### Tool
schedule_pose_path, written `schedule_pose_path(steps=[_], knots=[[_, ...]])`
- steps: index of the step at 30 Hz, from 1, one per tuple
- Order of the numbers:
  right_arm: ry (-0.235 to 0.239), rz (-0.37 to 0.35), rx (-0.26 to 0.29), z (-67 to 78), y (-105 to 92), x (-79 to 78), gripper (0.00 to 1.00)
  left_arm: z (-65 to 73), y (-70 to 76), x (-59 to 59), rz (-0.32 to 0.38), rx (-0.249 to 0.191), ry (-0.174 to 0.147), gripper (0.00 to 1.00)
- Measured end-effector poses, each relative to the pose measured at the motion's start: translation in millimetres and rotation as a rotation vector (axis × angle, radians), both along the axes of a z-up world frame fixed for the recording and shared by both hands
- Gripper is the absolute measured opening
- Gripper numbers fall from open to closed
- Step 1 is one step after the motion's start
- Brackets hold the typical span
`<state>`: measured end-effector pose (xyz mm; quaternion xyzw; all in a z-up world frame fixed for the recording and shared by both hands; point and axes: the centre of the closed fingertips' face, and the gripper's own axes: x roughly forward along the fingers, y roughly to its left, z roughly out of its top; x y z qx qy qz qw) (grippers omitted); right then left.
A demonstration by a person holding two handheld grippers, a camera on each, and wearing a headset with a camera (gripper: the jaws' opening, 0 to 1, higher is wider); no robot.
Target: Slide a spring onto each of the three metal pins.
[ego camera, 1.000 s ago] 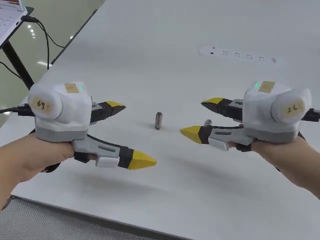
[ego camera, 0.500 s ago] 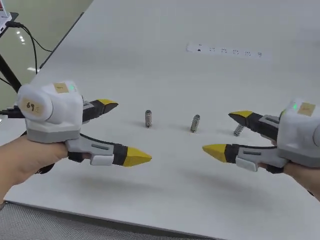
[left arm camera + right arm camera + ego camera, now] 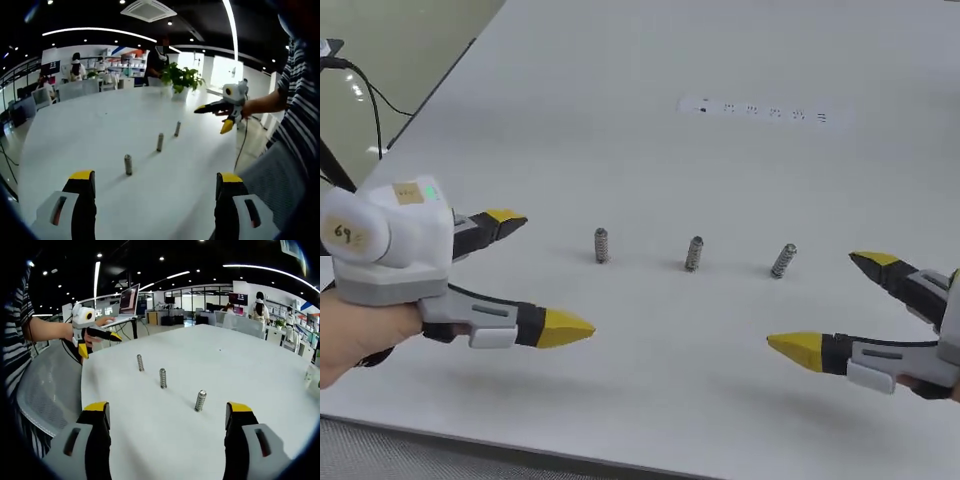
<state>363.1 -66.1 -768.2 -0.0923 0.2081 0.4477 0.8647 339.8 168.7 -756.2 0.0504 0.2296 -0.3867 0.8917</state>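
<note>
Three short metal pins stand in a row on the white table, each with a spring coiled around it: the left pin (image 3: 601, 245) (image 3: 128, 164), the middle pin (image 3: 694, 253) (image 3: 160, 142) (image 3: 163, 378) and the right pin (image 3: 783, 260) (image 3: 177, 128) (image 3: 200, 400). The right one leans a little. My left gripper (image 3: 515, 272) (image 3: 155, 182) is open at the left of the row, nothing between its jaws. My right gripper (image 3: 835, 302) (image 3: 167, 412) is open at the right of the row, also holding nothing.
A white power strip (image 3: 761, 111) lies flat further back on the table. The table's near edge (image 3: 520, 440) runs below the grippers, its left edge by black cables (image 3: 370, 95). A laptop (image 3: 125, 300) stands off the table's far end.
Both grippers have drawn apart and back from the pins, the right one far to the right. The middle and right pins, earlier hidden behind it, now show. The camera has shifted.
</note>
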Motion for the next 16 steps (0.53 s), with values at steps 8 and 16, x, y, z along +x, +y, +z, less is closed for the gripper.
schedule_pose_path(steps=[8,16], knots=[[0.029,-0.004,-0.033,-12.8,-13.4,-6.4,0.99,2.4,5.1,-4.1,0.025,0.009,-0.016,0.98],[0.044,-0.034,-0.028,-15.1,-21.8,-6.8,0.99,-3.0,11.0,-9.6,0.044,0.033,-0.004,0.98]])
